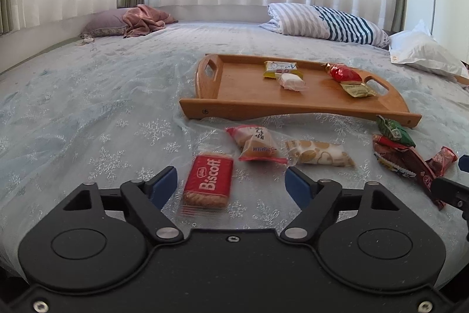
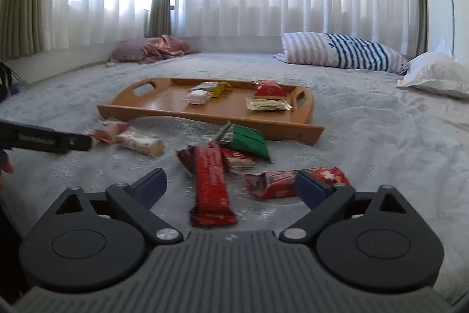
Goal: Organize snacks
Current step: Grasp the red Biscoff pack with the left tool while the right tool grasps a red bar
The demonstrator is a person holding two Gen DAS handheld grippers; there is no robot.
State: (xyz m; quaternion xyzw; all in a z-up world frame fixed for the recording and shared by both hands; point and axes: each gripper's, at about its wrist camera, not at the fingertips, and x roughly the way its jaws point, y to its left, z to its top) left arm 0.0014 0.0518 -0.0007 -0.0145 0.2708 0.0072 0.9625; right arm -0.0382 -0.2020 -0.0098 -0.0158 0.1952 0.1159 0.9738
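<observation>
A wooden tray [image 1: 243,99] lies on the bed and holds several wrapped snacks; it also shows in the right wrist view [image 2: 176,104]. My left gripper [image 1: 231,181] is open, its blue fingers either side of a red Biscoff pack [image 1: 209,181] on the bedspread. Beyond it lie an orange-and-white snack [image 1: 255,144] and a cream spotted snack [image 1: 318,154]. My right gripper [image 2: 231,185] is open around a long red bar [image 2: 211,187]. A red wrapper [image 2: 278,182], a green pack [image 2: 244,141] and a wafer pack [image 2: 237,160] lie close by.
A striped pillow [image 1: 328,22] and a white pillow [image 1: 422,55] lie at the back right. A pink pillow with a cloth [image 1: 129,19] lies at the back left. White curtains hang behind the bed. The left gripper's side [image 2: 47,140] shows at the left edge.
</observation>
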